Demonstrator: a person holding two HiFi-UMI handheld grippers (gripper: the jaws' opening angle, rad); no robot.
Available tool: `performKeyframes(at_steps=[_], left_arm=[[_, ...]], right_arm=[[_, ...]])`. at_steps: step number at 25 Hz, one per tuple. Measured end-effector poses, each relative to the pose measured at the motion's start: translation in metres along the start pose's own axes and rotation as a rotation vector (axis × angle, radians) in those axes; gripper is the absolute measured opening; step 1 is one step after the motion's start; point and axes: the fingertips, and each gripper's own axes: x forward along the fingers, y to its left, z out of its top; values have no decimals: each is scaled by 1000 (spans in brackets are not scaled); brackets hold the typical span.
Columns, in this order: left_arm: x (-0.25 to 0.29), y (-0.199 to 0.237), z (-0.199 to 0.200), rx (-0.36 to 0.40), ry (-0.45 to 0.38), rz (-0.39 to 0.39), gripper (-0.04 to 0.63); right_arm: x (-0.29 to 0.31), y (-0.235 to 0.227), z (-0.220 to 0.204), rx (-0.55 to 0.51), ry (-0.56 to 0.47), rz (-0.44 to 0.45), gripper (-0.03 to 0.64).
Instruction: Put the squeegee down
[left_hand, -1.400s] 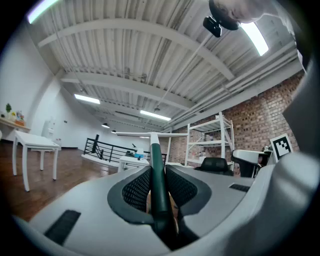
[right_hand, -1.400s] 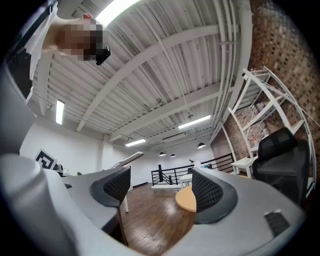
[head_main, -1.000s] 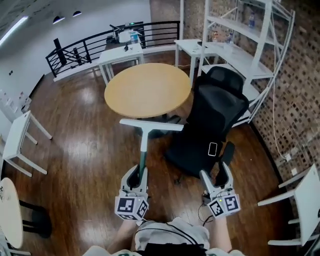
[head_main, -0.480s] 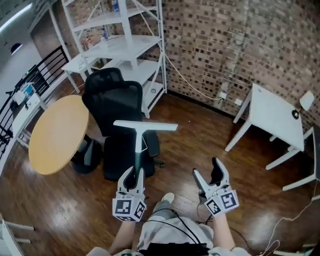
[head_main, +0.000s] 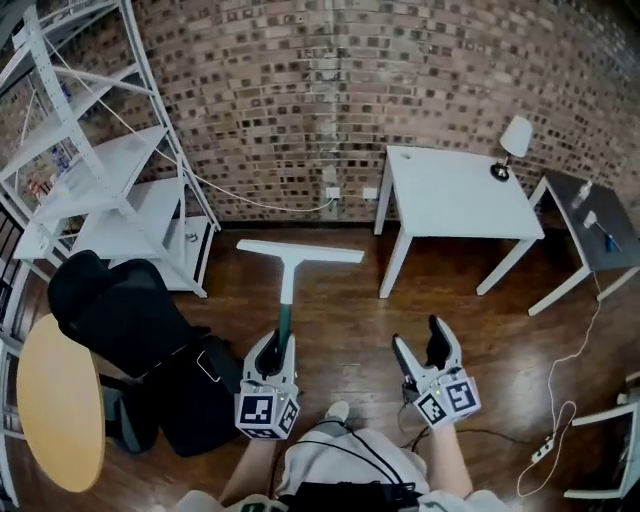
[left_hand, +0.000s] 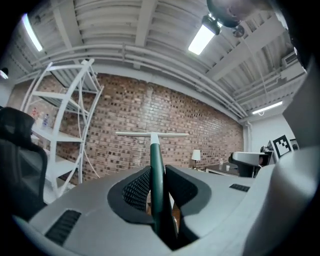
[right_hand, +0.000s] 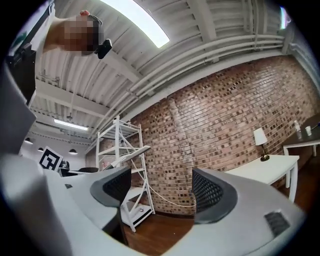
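Green-handled squeegee (head_main: 288, 285): it is held in the air above the wood floor (head_main: 340, 300) and does not touch it. The white blade is at the far end, crosswise.
Left gripper (head_main: 276, 350): the fingers are closed on the squeegee handle and the pads press it from both sides.
Right gripper (head_main: 420, 343): the fingers stand apart, with nothing between them.
Desk (head_main: 455, 195): white, against the brick wall (head_main: 330, 80), to the right of the blade. A lamp (head_main: 514, 140) stands on its far corner.
Shelf (head_main: 95, 190): white, at the left, with a black chair (head_main: 120, 315) in front of it.
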Motion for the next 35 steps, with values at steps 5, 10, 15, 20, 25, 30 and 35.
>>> performKeyframes(at_steps=[5,10,15,20,25,30,35], left_arm=[[86,-12,2,-2,19,-145,80],[148,-47,-6,-27,50,-231,80],[194,-94,-14,-37,81,-314,80],[242,-144,-18,-34,73,-318,80],[298,-193,-23,-41,60,-268,80],[359,-254,-24,-13,32,-235,80],[398,-307,-26,13,27,-207,80]], right_arm=[[22,-42,16,-23,-11,-128,394],[16,-90,16,-19,-10,-225,394],[-5,-147,31,-33,-38,-340,394],[-14,-222,42,-33,-56,-364,394],[-7,-296,49,-89,-20,-306,394],[-12,-387,75,-106,-20,-290,394],[-20,-463,88,-82,-24,-282,394]])
